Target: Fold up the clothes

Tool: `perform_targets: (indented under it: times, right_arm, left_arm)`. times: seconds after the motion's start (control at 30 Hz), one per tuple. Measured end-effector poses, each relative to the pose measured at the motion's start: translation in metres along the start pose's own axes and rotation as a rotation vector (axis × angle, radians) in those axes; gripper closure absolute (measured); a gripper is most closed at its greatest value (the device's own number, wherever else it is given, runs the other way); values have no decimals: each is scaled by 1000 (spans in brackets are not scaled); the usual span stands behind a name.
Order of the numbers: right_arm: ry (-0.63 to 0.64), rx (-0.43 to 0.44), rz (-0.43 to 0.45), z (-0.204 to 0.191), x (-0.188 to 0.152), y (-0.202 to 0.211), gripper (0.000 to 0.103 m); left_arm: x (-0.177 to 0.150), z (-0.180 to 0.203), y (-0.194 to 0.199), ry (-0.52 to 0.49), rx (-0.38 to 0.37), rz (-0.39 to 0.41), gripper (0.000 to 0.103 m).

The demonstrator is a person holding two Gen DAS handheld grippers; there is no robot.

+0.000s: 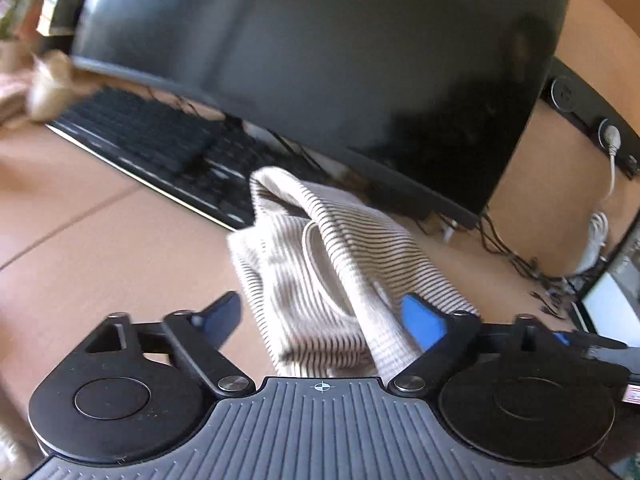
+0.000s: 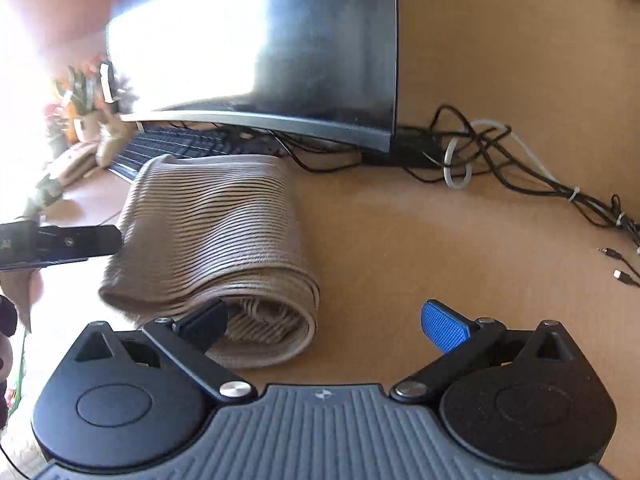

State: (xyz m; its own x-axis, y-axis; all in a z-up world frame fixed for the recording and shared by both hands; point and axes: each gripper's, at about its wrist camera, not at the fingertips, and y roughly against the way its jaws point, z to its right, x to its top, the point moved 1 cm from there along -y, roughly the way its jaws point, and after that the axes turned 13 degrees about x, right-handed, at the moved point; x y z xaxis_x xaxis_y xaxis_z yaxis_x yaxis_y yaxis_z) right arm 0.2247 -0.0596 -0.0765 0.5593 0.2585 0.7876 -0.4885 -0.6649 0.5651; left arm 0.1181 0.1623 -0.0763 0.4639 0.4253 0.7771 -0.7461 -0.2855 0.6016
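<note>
Wooden desk (image 2: 400, 240), monitor (image 2: 280, 60), keyboard (image 1: 152, 140) behind folded striped garment (image 2: 212, 232), cables (image 2: 500, 160), both fingers wide.

Daylight glare at ten o'clock blows out my right view's monitor (image 2: 256, 52). My left view is motion-blurred; fisheye bends both edges.

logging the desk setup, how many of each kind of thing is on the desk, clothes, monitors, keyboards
striped garment: 1
monitor: 1
keyboard: 1
total: 3
The loose cables on the desk are too tangled to count.
</note>
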Motion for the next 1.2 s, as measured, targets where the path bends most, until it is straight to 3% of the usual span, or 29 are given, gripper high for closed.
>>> perform_targets:
  times: [0.1, 0.27, 0.43, 0.6, 0.73, 0.83, 1.2]
  right_arm:
    - [39, 44, 5, 5, -15, 18, 0]
    - [120, 63, 65, 13, -35, 43, 0]
    - [207, 48, 140, 25, -49, 55, 0]
    - [206, 94, 135, 37, -54, 50, 0]
    - [217, 124, 164, 40, -50, 51, 0]
    - [215, 154, 149, 41, -49, 48, 0]
    - [187, 138, 149, 43, -51, 45, 0]
  left_arm:
    - [-26, 9, 24, 39, 96, 35, 0]
    - [-70, 31, 39, 119, 220, -30, 0]
    - [-84, 51, 42, 110, 297, -12, 0]
    - [-98, 72, 45, 98, 371, 10, 0]
    - [-103, 83, 51, 67, 413, 66, 0]
    - [-106, 83, 53, 62, 446, 60, 0]
    - [-106, 81, 66, 49, 479, 87, 0]
